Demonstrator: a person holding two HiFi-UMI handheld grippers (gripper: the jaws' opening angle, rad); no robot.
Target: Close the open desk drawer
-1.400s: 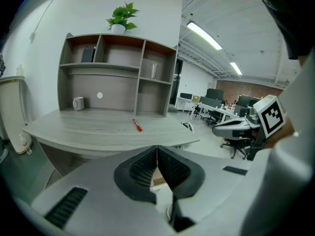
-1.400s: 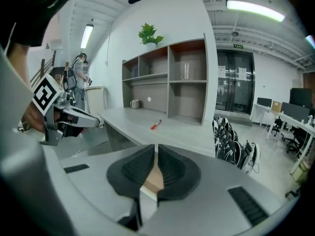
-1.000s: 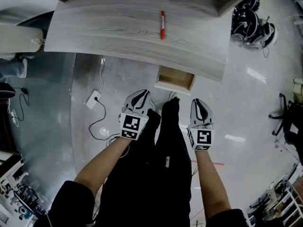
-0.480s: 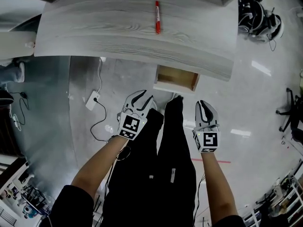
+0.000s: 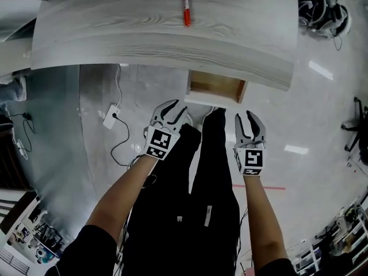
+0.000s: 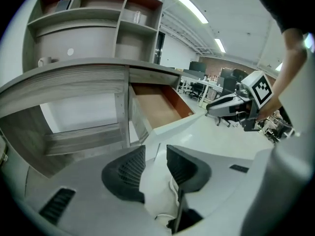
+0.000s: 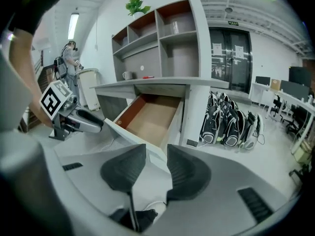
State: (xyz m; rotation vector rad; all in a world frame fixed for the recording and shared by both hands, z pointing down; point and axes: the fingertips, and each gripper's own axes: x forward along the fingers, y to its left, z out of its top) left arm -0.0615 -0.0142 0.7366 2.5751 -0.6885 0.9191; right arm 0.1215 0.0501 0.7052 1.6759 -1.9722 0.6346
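Observation:
The desk drawer (image 5: 215,89) stands pulled out from under the grey wood desk top (image 5: 161,36), its brown inside empty and its white front facing me. My left gripper (image 5: 172,110) hangs just short of the drawer's left front corner. Its jaws are opening, with nothing between them. To the right of the drawer front, my right gripper (image 5: 248,118) is also opening, and it holds nothing. In the left gripper view the drawer (image 6: 160,107) lies ahead of the left gripper (image 6: 155,163). In the right gripper view the drawer (image 7: 152,116) sits straight ahead of the right gripper (image 7: 156,163). Neither gripper touches the drawer.
A red marker (image 5: 186,6) lies on the desk top. A white power strip (image 5: 111,115) with a cable lies on the floor under the desk. Black bags (image 7: 231,121) stand to the right of the desk. My legs in black trousers (image 5: 198,171) are between the grippers.
Both grippers have sunk lower in front of the drawer. Their jaws, shut a second ago, now stand apart. The drawer has not moved.

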